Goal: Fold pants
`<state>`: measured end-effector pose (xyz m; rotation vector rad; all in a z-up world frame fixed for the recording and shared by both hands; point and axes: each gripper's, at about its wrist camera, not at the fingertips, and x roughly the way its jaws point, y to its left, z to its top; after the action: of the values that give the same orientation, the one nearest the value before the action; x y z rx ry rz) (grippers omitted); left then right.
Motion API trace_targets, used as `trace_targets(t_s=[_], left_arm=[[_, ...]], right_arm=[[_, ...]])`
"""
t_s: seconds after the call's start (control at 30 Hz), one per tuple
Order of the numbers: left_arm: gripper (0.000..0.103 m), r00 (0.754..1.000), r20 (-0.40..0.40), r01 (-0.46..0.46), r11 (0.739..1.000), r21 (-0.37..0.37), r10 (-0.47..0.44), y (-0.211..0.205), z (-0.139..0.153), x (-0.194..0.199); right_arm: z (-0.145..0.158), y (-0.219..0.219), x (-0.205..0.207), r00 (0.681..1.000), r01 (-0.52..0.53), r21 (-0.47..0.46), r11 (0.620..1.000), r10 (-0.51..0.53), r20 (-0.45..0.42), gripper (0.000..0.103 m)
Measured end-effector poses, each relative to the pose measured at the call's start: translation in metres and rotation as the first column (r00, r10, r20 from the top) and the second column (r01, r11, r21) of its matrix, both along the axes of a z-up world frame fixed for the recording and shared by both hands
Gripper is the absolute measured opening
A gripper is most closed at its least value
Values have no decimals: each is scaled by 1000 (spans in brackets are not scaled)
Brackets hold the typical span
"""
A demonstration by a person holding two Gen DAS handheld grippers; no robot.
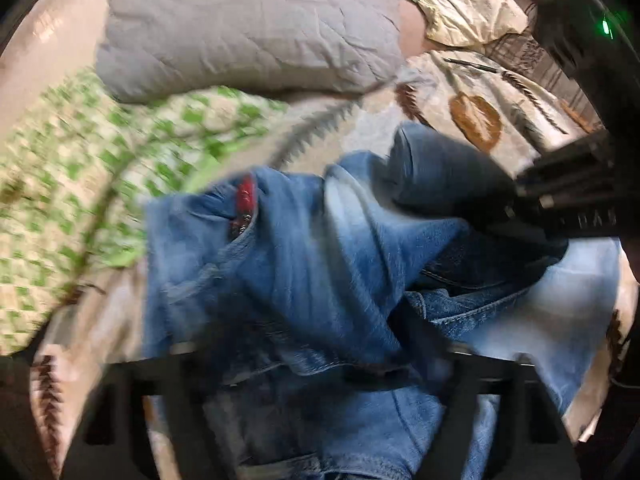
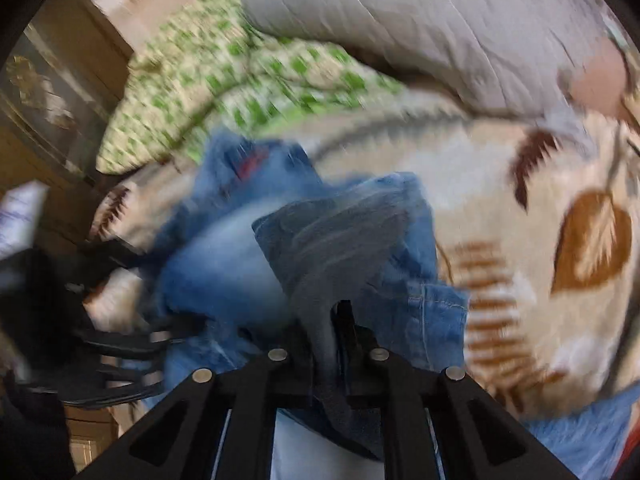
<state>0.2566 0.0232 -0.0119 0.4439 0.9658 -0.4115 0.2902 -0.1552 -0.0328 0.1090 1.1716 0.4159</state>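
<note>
Right up close, the right gripper [image 2: 334, 320] had its fingers nearly together, pinching a fold of the jeans [image 2: 320, 240] at the lower middle of its frame. Its partner, the left gripper [image 1: 320, 360], stood wide apart at the bottom of its own frame, denim lying between the arms but nothing pressed. Those jeans lay bunched mid-frame on a cream blanket [image 1: 472, 92] patterned with brown leaves. Farther back sat a green-checked pillow [image 2: 224, 80], and behind it a grey pillow [image 1: 248, 28] along the top.
</note>
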Motion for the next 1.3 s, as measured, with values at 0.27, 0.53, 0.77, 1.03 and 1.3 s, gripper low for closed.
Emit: trace_targets(t_s=[0.27,0.53,0.77,1.03,1.3], left_arm=[[87,996,88,41,997,-71,-34,-36,54,3],[87,999,-41,14,999,-37,-16,-91,32,62],[87,994,-107,-6,1000,-9,5,-94,-1,86],[3,987,-159,27,998,-52,-35,-87,-13,83],[3,986,-87,130,986,-109,-140,-116,27,56]], right_arm=[[31,-71,-41,991,57,138,989,-73,114,87],[1,-125,-19,984,173,200,964,-178,8,86],[-54,-121,12,970,235,258,937,-207,-129,84],[-69,-88,31,985,160,273,949,-135,-108,10],[-12,-116,-11,979,154,245,957,-181,92,8]])
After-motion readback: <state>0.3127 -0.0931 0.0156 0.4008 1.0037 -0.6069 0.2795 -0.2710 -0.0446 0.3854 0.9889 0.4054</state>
